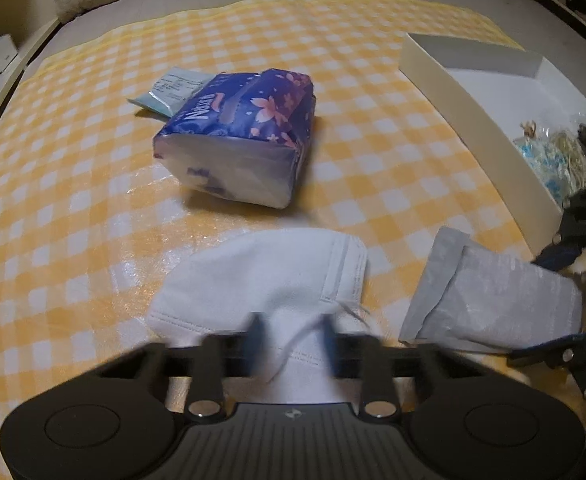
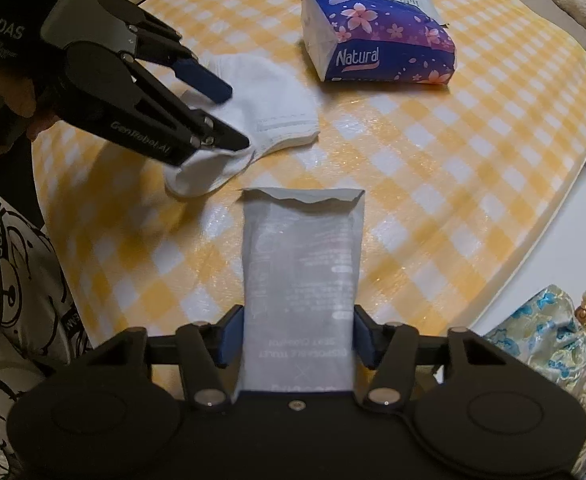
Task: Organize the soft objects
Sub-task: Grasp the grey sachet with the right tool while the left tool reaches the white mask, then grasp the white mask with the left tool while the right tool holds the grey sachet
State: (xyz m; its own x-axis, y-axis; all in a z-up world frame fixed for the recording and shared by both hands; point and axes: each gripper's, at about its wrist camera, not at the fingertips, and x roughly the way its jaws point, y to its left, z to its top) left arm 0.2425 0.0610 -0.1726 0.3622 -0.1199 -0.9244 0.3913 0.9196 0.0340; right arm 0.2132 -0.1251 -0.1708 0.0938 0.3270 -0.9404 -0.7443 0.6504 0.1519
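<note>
Right tool (image 2: 297, 336) grips grey packet (image 2: 301, 264); left tool (image 1: 293, 336) pinches white mask (image 1: 265, 276) (box (image 1: 473, 120) holds pouches (image 1: 557, 160)).

Soft things on the checked cloth (image 1: 93, 184)

Tissue pack (image 1: 237, 140) lies behind the mask (image 1: 261, 276); grey pouch (image 1: 489, 296) right of it, box (image 1: 473, 120) further right.

On the yellow checked cloth (image 1: 93, 184) were counted one purple tissue pack (image 1: 237, 136), one pale blue packet (image 1: 169, 92) tucked behind that pack, one white mask (image 1: 261, 276) and one grey sachet (image 1: 493, 296) nearer than it. One white box (image 1: 473, 92) was seen beside the cloth, with one blue patterned pouch (image 2: 545, 332) counted inside.
</note>
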